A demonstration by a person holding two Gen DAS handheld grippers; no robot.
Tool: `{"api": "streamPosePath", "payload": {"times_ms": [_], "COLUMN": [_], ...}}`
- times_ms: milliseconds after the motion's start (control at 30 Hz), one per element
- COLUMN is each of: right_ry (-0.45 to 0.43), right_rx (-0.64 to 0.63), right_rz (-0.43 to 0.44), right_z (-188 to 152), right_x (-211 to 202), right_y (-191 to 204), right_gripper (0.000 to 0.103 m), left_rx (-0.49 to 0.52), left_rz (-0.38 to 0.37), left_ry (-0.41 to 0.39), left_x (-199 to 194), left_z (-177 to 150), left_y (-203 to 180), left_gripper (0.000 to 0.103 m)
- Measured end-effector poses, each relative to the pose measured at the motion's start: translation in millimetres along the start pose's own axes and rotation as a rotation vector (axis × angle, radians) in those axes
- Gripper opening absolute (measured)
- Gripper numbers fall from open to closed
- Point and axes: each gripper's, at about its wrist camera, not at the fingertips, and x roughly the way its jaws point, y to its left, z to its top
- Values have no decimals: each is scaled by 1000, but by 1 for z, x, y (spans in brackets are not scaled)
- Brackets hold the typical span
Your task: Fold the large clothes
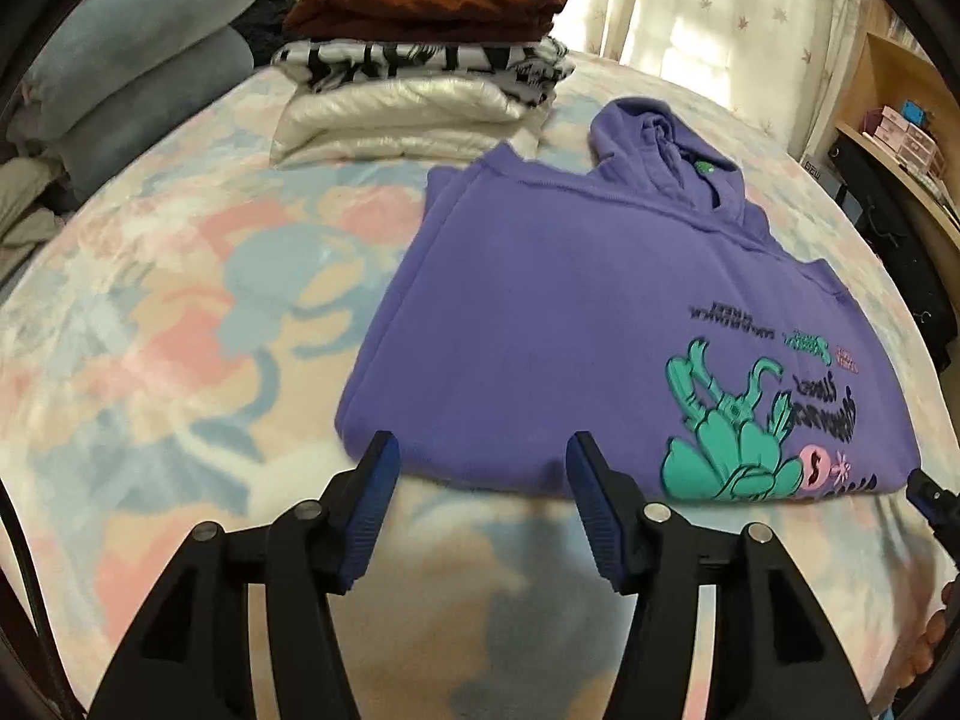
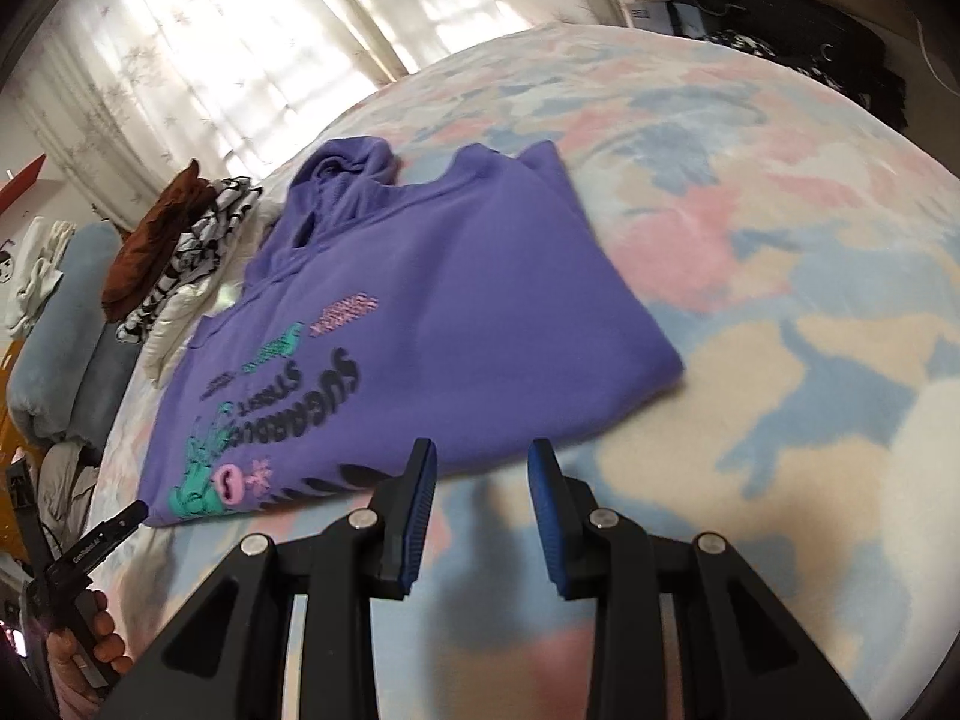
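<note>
Already the purple hoodie (image 1: 540,324) lay folded just beyond the left gripper (image 1: 483,450), jaws wide and empty; the right gripper (image 2: 483,456) gaped narrower, empty. Stacking apparently remained.

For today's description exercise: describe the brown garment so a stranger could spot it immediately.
Start at the bed with the pastel blanket, then find the stack of folded clothes at its far end, near the curtains. The brown garment is the top layer, above a black-and-white patterned piece and a shiny white one.
</note>
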Motion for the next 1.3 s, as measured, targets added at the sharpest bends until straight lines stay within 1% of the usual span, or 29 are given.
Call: {"api": "streamPosePath", "payload": {"times_ms": [100, 167, 200, 267, 333, 367, 400, 433, 467, 500, 533, 600, 667, 733, 800, 833, 900, 933, 967, 1067, 1167, 1300], "right_ry": [-4, -9, -9, -6, -9, -8, -5, -1, 5, 9, 10, 19, 46, 77, 107, 120, 147, 155, 168, 193, 206, 226], "right_rx": [-26, -42, -57, -83, -108, -113, -120, -125, -136, -153, -163, -191, -182, -160, -149, -144, -127, -120, -111, -88, -104, -124], "right_rz": [18, 28, 32, 41, 49, 54, 67, 75, 83, 85, 85, 80, 85, 96, 104, 103, 94, 93, 98, 102, 82, 61], "right_z": [12, 21, 29, 46, 71, 78, 95, 104, 117, 134, 142, 174, 197, 227, 247, 255, 275, 279, 286, 298, 307, 317], "right_x": [-1, -1, 1, 6, 13, 15, 21, 25, 31, 40, 45, 67, 89, 121, 148, 161, 196, 205, 222, 253, 278, 303], "right_y": [10, 17, 21, 29, 37, 38, 43, 45, 50, 56, 58, 69, 75, 79, 84, 86, 89, 89, 91, 98, 106, 114], "right_gripper": [32, 32, 32, 32, 33, 33, 34, 37, 41, 44, 45, 45, 46, 46, 46, 46, 46, 46, 46, 46, 46, 46], "left_rx": [14, 37, 50, 95, 146, 167, 186, 216, 234, 246, 268, 289, 305, 308, 317, 319, 316, 311, 309, 291, 312, 312], "left_rz": [-31, -67, -80, -105, -129, -139, -144, -146, -145, -136, -132, -126, -108, -93, -79, -61, -35, -25, -24, -26, -12, 4], "left_ry": [-4, -19, -24, -41, -48, -47, -46, -39, -31, -22, -8, 7, 38, 63, 87, 108, 132, 148, 158, 192, 167, 153], "left_x": [-3, -4, -3, 1, 10, 15, 21, 33, 43, 52, 68, 90, 120, 150, 173, 191, 212, 226, 235, 258, 270, 281], "left_z": [15, 33, 41, 65, 93, 104, 115, 133, 143, 155, 171, 192, 215, 235, 248, 255, 261, 265, 267, 272, 274, 277], "left_y": [-9, -20, -25, -41, -59, -67, -74, -85, -92, -99, -108, -119, -132, -140, -146, -149, -151, -151, -151, -148, -151, -154], "left_gripper": [57, 57, 57, 57, 57, 57, 57, 57, 57, 57, 57, 57, 57, 57, 57, 57, 57, 57, 57, 57, 58, 70]}}
